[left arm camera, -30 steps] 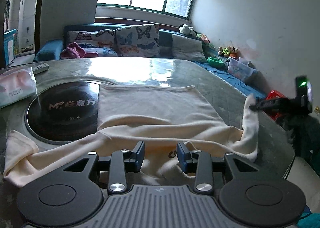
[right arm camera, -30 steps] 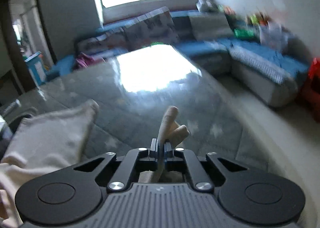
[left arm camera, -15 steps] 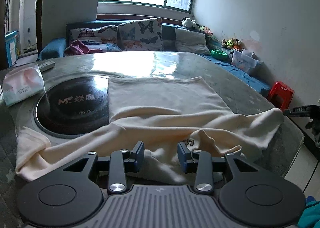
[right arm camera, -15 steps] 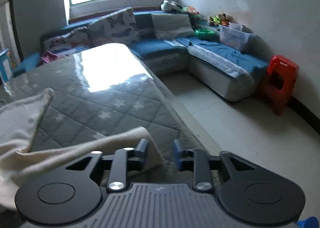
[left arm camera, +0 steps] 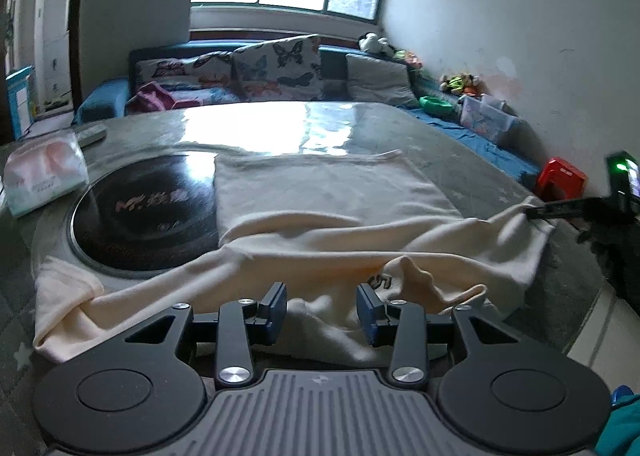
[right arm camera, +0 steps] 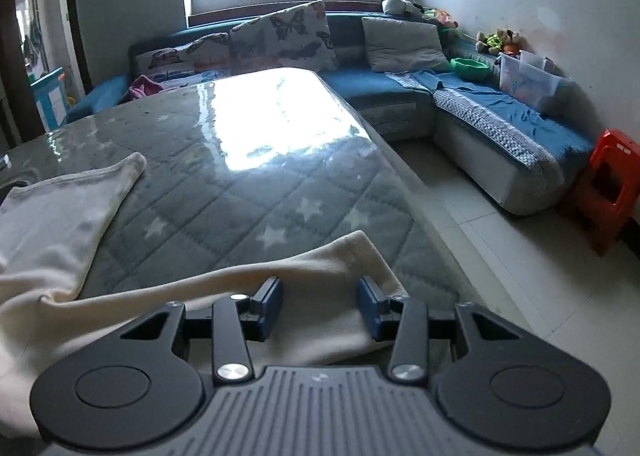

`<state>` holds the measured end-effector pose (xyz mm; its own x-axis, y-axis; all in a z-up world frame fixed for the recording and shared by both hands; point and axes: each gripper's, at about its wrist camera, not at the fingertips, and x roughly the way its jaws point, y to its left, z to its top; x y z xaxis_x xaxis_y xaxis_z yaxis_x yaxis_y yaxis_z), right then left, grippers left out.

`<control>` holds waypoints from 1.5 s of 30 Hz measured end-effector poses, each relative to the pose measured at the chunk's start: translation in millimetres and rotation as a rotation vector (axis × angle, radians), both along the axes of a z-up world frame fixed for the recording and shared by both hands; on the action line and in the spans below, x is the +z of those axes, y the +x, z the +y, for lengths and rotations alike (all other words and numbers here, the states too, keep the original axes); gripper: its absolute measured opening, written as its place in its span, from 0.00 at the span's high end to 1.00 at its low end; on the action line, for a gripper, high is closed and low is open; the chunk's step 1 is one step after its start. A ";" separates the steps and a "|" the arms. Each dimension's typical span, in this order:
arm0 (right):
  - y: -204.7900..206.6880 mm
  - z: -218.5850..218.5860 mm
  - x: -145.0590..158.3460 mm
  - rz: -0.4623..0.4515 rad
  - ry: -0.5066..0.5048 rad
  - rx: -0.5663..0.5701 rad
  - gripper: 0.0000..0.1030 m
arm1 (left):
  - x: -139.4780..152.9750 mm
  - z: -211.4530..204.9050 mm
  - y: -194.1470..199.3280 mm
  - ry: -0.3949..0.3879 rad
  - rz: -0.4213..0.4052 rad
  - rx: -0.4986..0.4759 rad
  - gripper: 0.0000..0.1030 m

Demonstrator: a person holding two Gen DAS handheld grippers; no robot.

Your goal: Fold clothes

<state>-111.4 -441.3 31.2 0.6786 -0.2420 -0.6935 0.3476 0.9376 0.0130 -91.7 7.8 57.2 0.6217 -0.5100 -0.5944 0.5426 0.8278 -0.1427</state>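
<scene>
A cream long-sleeved garment [left arm camera: 328, 200] lies spread across the quilted grey table [left arm camera: 472, 160], its near edge rumpled. My left gripper [left arm camera: 322, 310] hovers open at that near edge, with loose folds of cloth below the gap between its fingers. The garment's right sleeve [right arm camera: 240, 288] stretches toward the table's right edge. My right gripper [right arm camera: 320, 308] stands wide open over the sleeve's end, the cloth lying flat under its fingers. In the left wrist view the right gripper [left arm camera: 536, 212] shows as a dark bar at the sleeve tip.
A round black cooktop [left arm camera: 144, 212] sits under the garment's left side. A tissue pack [left arm camera: 44, 176] and a remote [left arm camera: 92, 134] lie at the far left. The table edge [right arm camera: 404, 192] drops to tiled floor, with a sofa [right arm camera: 500, 144] and red stool [right arm camera: 608, 184] beyond.
The right gripper held the sleeve end up a second ago. It has since let go and opened wide, and the sleeve now lies flat on the table. The left gripper stayed open.
</scene>
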 end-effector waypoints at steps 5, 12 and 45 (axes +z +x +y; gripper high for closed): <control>11.4 19.5 12.7 0.001 -0.079 0.074 0.58 | -0.1 -14.0 -0.2 -0.005 -0.010 -0.071 0.57; 0.8 72.6 41.4 -0.020 0.004 0.347 0.58 | -17.3 -41.6 9.4 0.054 0.023 -0.142 0.65; -23.1 255.7 16.1 0.122 -0.028 1.182 0.58 | 12.9 -14.2 14.3 -0.026 -0.038 -0.043 0.90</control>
